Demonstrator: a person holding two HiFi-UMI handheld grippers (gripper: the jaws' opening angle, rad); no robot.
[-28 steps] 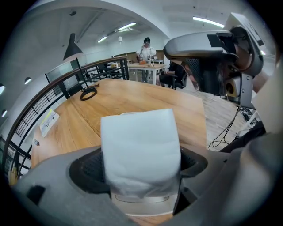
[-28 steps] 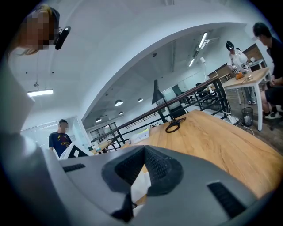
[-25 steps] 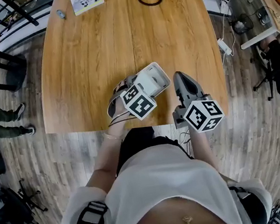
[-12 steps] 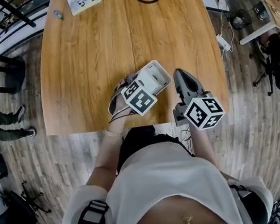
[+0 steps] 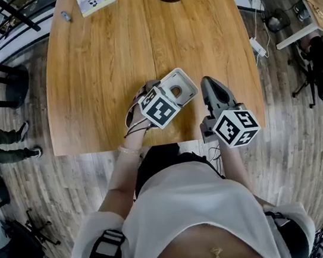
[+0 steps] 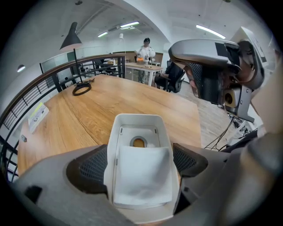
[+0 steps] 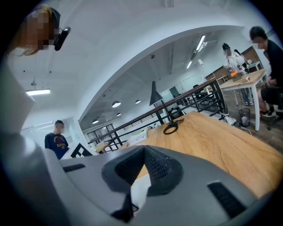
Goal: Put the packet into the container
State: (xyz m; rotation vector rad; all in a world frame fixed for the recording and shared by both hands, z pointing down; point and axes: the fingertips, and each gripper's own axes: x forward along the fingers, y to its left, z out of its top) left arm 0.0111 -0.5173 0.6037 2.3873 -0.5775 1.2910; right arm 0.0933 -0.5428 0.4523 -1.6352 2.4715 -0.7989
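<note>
Container (image 6: 139,120) | clamped in left tool (image 6: 141,155) (packet (image 6: 143,176) inside) | right tool (image 7: 142,153) closed

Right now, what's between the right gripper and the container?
Only a bare strip of table separates the container from the right gripper; nothing lies there. The head view shows it.

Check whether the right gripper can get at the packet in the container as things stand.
Probably yes. The packet lies uncovered in the open-topped container, which the left gripper clamps by its sides. The right gripper stands beside it, apart, nothing between; its jaws are together.
</note>
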